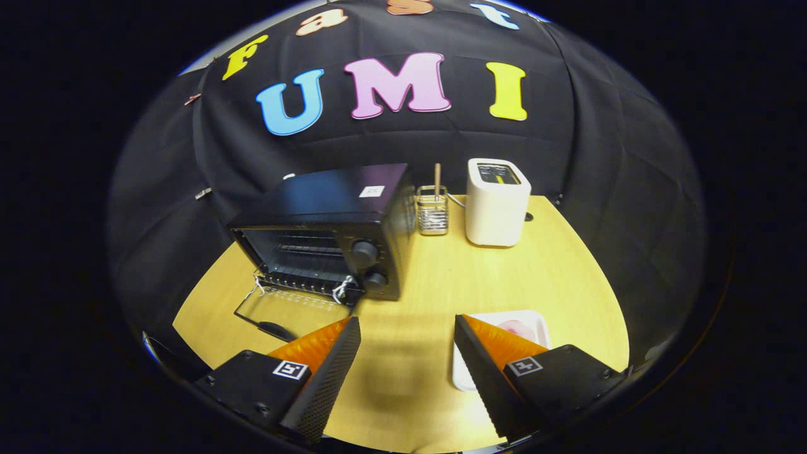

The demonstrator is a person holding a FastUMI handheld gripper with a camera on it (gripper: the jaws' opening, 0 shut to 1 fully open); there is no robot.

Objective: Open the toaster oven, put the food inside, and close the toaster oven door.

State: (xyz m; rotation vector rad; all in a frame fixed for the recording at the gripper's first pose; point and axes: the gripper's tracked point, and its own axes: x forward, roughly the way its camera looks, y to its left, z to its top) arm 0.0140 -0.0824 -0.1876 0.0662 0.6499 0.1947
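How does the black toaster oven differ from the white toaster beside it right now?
The toaster oven is black, wide and low, with its front door dropped open; the toaster is white, tall and narrow, with a top slot. The oven sits nearer the open gripper. Both stand on the yellow table.

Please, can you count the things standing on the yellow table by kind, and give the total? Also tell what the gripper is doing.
Toaster ovens: 1, black toaster oven, door open
Toasters: 1, white toaster
Wire holders: 1, wire holder with a stick
Trays: 1, white tray with pink food
Total: 4
The gripper is open, holding nothing, above the table.
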